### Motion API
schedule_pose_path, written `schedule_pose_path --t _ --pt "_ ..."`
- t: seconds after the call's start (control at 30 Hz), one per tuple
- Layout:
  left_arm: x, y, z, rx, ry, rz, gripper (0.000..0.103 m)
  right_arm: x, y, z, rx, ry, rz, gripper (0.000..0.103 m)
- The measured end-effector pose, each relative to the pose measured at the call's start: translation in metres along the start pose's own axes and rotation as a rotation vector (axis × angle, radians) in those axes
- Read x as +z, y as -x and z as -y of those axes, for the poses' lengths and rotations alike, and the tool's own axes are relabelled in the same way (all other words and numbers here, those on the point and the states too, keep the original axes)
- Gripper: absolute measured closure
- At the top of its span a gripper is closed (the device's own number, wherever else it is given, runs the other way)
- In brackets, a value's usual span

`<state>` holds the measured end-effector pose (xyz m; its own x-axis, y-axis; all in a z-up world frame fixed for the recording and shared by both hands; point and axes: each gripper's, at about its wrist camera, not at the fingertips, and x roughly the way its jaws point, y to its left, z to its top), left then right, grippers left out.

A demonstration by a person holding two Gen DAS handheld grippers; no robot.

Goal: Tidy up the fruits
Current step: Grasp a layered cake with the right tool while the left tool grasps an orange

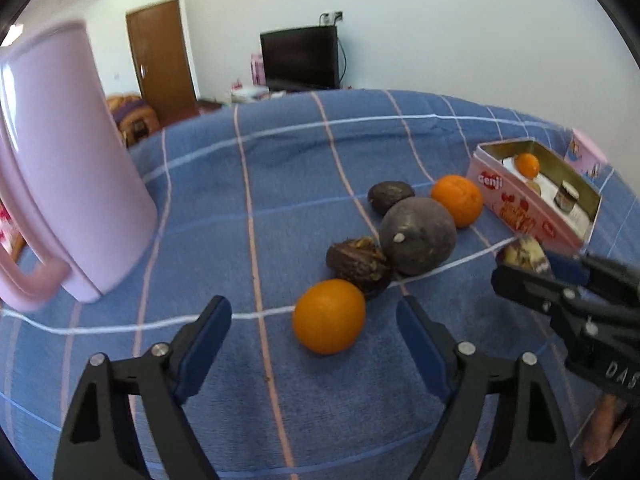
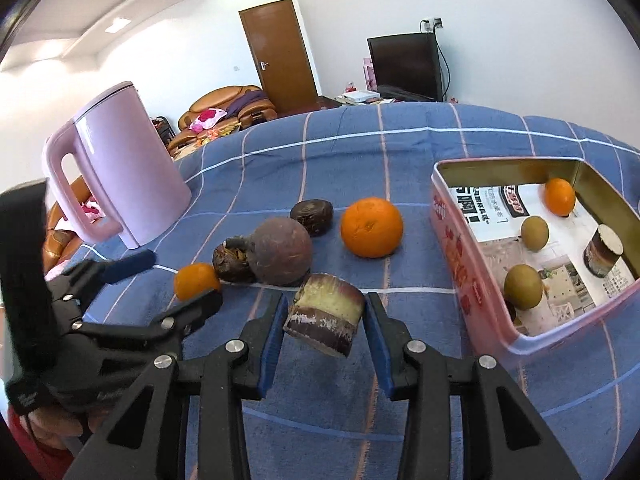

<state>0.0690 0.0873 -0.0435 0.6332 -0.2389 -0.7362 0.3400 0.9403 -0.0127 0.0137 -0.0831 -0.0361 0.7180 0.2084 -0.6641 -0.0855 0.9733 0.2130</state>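
My right gripper (image 2: 325, 318) is shut on a cut sugarcane piece (image 2: 325, 315) and holds it above the blue cloth, left of the pink tin box (image 2: 456, 256). The tin holds a small orange (image 2: 559, 196), two brown-green fruits (image 2: 534, 232) and another cane piece (image 2: 603, 251). My left gripper (image 1: 314, 320) is open, with a small orange (image 1: 329, 316) just ahead between its fingers. Behind it lie a broken dark fruit (image 1: 358, 264), a round purple fruit (image 1: 418, 236), a dark wrinkled fruit (image 1: 390, 197) and a big orange (image 1: 458, 200).
A pink kettle (image 1: 68, 168) stands at the left on the blue checked cloth (image 1: 280, 168). The tin's lid (image 1: 586, 156) lies behind the tin. A sofa, a door and a TV lie beyond the table.
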Motion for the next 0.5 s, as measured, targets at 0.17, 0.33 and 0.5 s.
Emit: schedule_pose_path --t 0.17,0.33,0.5 --pt "-0.002 -0.016 -0.004 -0.056 0.055 -0.067 0.030 -0.001 0.001 0.000 0.008 0.005 0.000 0.061" --pt "-0.006 -0.012 -0.009 -0.079 0.102 -0.041 0.065 -0.002 0.002 -0.002 -0.003 0.012 0.016 0.061" --pt "-0.008 -0.006 -0.015 -0.024 0.139 -0.008 0.065 -0.001 0.007 0.000 -0.008 0.017 0.046 0.062"
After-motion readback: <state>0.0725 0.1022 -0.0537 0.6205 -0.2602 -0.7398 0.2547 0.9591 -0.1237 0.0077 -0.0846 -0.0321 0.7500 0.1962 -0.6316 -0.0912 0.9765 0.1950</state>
